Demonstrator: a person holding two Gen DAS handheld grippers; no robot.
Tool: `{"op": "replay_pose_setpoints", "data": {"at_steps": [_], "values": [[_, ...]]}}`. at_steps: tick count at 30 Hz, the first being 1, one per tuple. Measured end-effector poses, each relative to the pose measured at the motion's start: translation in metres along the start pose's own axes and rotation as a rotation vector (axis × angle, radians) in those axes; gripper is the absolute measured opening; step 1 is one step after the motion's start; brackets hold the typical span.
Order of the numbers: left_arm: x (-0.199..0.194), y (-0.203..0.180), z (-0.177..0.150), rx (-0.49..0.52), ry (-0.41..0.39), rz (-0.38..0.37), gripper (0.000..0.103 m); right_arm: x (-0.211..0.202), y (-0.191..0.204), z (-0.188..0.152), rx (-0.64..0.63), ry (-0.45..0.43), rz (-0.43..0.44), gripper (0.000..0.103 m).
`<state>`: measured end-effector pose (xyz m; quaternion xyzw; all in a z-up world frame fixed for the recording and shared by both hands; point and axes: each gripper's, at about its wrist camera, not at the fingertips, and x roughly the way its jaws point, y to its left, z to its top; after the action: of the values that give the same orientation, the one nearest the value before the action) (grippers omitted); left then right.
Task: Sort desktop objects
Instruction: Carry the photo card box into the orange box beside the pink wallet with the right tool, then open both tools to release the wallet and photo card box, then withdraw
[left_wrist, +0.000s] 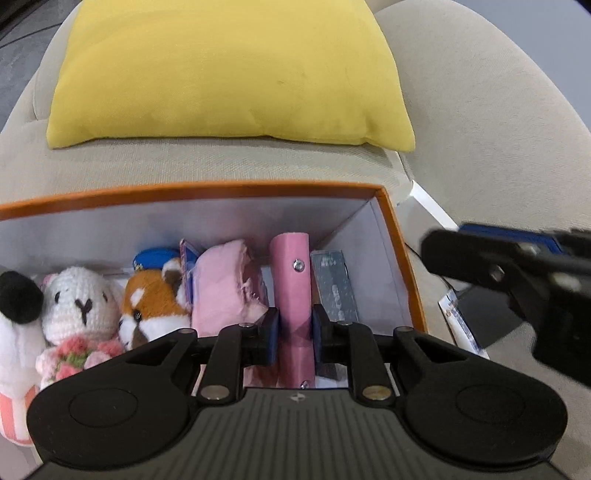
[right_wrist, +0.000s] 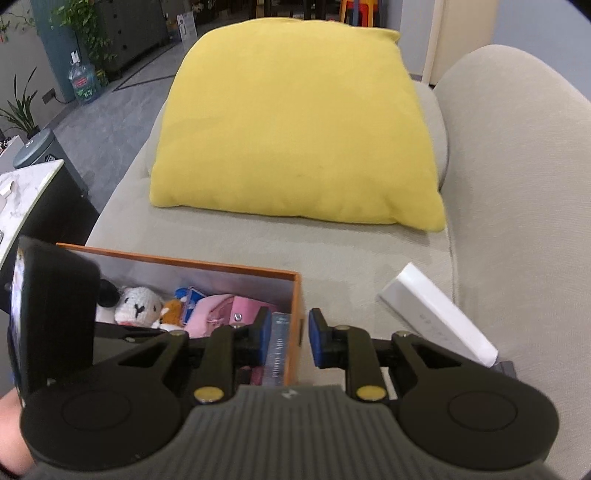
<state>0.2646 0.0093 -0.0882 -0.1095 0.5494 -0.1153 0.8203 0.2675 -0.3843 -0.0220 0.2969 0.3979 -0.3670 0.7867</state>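
**Pink case held over the orange box**

The pink case, a slim snap-studded piece, stood upright between the pads of the left gripper, which was clamped on it from both sides, right over the orange box. And what a crowd inside that box: a white crocheted bunny with pink flowers, a red panda plush beside it, a soft pink pouch, and a grey booklet standing against the right wall just beside the case. A black-and-white plush sat at the far left.

Over to the right gripper: nothing between its blue pads, jaws standing apart with a narrow gap, hanging above the box's right wall. A white remote-like slab lay on the beige sofa to its right, well clear of the box. Behind it all, a big yellow cushion rested on the sofa seat.
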Motion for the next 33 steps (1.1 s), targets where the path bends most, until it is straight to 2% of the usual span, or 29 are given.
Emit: {"op": "replay_pose_setpoints", "data": {"at_steps": [5,8,11,15,20,26,29,33], "values": [[0.007,-0.010,0.007,-0.002,0.013,0.019,0.022,-0.001,-0.019,-0.010,0.024,-0.001,0.025,0.023],[-0.001,-0.001,0.003,-0.004,0.016,0.013,0.023,-0.004,-0.028,-0.015,0.037,-0.010,0.048,0.024],[-0.015,-0.007,0.000,0.033,-0.027,0.007,0.029,-0.011,-0.034,-0.020,0.039,-0.034,0.078,0.024],[-0.054,-0.008,-0.008,0.088,-0.105,-0.016,0.030,-0.021,-0.035,-0.029,0.011,-0.071,0.126,0.025],[-0.090,-0.001,-0.033,0.192,-0.150,-0.021,0.030,-0.029,-0.015,-0.044,-0.151,-0.075,0.176,0.025],[-0.079,0.007,-0.070,0.287,-0.138,0.013,0.029,-0.016,0.030,-0.065,-0.418,-0.024,0.214,0.023],[-0.069,0.016,-0.078,0.278,-0.142,0.016,0.029,-0.001,0.049,-0.074,-0.537,0.016,0.176,0.022],[-0.059,0.025,-0.076,0.253,-0.147,-0.006,0.029,0.020,0.056,-0.078,-0.603,0.065,0.110,0.018]]}}
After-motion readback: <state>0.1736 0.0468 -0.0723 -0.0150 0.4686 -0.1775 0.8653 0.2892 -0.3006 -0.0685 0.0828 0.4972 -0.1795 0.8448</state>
